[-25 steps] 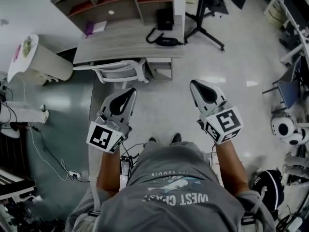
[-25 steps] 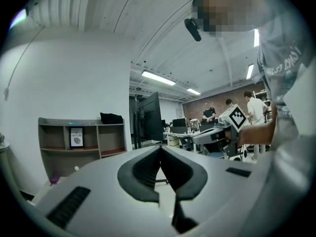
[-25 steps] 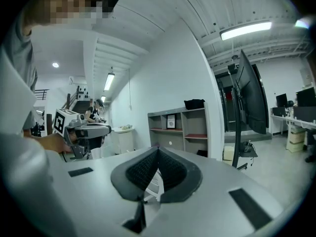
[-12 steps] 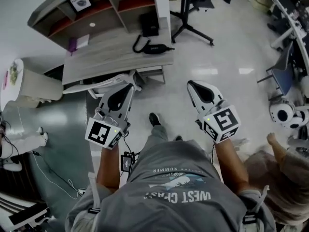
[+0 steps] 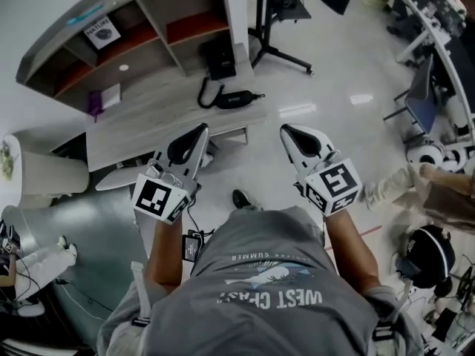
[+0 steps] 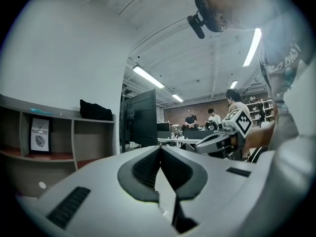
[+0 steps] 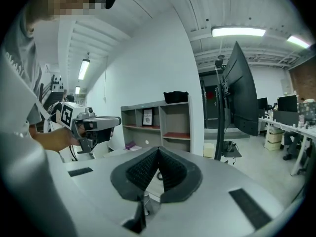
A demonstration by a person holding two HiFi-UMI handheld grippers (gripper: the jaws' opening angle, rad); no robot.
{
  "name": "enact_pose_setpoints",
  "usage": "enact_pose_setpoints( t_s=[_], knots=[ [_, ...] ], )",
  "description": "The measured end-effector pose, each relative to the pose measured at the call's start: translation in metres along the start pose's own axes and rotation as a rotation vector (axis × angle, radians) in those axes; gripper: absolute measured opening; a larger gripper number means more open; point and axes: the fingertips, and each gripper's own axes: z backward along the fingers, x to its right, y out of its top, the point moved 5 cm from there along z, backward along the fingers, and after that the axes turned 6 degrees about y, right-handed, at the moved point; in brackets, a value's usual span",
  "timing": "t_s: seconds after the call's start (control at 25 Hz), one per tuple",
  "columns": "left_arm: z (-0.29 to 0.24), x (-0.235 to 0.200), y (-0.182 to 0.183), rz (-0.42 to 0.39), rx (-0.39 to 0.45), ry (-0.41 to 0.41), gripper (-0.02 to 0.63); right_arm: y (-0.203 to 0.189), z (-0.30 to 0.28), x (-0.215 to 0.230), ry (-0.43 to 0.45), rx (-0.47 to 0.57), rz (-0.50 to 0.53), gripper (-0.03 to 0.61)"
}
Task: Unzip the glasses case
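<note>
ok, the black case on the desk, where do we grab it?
Probably across the narrow body of the black case, coming from the open near edge of the desk: it lies flat and elongated, with its cord loop trailing off one end. The zipper pull is too small to make out.

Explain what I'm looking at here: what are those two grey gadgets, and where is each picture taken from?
A person stands holding a two-jaw tool in each hand: the left gripper and the right gripper. The head view looks down from a camera on the person's head. The two gripper views come from cameras riding on each tool, looking along its jaws. Both pairs of jaws are closed and hold nothing. Ahead is a desk with a dark case on it, probably the glasses case, not yet touched.
</note>
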Motion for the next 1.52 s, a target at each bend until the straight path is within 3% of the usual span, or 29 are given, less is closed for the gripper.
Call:
enact_pose_setpoints(
  t_s=[0.32, 0.72, 0.96, 1.12, 1.52],
  knots=[
    [-0.010, -0.038, -0.016, 0.021, 0.007, -0.073, -0.002, 0.002, -0.046, -0.005, -0.036, -0.058, 0.035, 0.012],
    [-0.011, -0.076, -0.046, 0.057, -0.049, 0.004, -0.002, -0.025, -0.108, 0.027, 0.020, -0.177, 0.108, 0.012],
    [-0.016, -0.093, -0.059, 0.071, -0.113, 0.071, -0.002, -0.064, -0.155, 0.058, 0.097, -0.304, 0.184, 0.024],
    [-0.027, -0.107, -0.070, 0.095, -0.155, 0.116, -0.002, -0.098, -0.190, 0.082, 0.146, -0.399, 0.297, 0.066],
    [-0.060, -0.133, -0.104, 0.182, -0.244, 0.212, -0.002, -0.197, -0.266, 0.123, 0.400, -0.599, 0.770, 0.251]
  ],
)
